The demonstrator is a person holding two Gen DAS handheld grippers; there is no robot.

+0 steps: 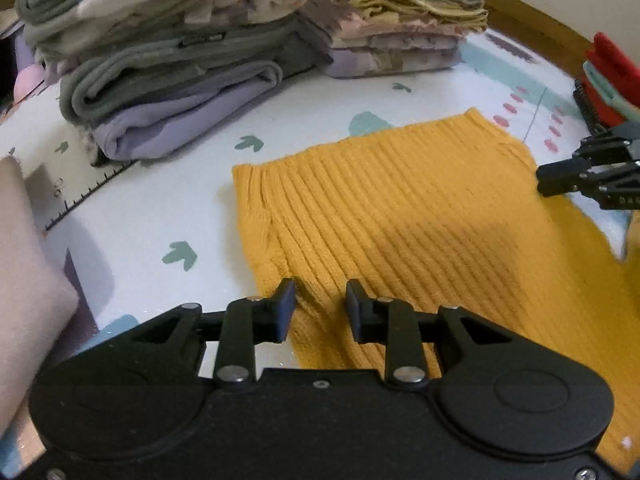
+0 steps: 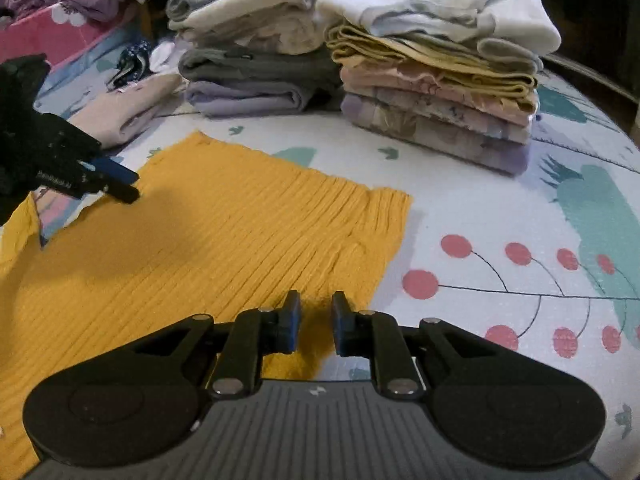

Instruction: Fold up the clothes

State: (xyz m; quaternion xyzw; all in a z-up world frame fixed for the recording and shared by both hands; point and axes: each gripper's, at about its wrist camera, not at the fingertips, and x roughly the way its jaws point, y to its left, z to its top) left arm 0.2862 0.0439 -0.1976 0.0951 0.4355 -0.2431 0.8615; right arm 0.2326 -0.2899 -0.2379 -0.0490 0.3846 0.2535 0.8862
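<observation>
Folded stacks (image 2: 436, 80) wall off the far side.

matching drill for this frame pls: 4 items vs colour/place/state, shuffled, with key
1. ribbed sweater
2. left hand-held gripper
3. bottom garment of left stack
4. pink box

A. lilac
B. open, over the sweater's near edge
C. mustard yellow, lying flat
D. far left, behind the stacks

Pairs: 1-C, 2-B, 3-A, 4-D

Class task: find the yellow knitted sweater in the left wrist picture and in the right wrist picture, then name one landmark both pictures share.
Left wrist view: the yellow sweater fills the centre and lower right.
Right wrist view: it lies across the left and centre.
Shared landmark: the stack of folded clothes topped by a white garment, behind the sweater in both.
</observation>
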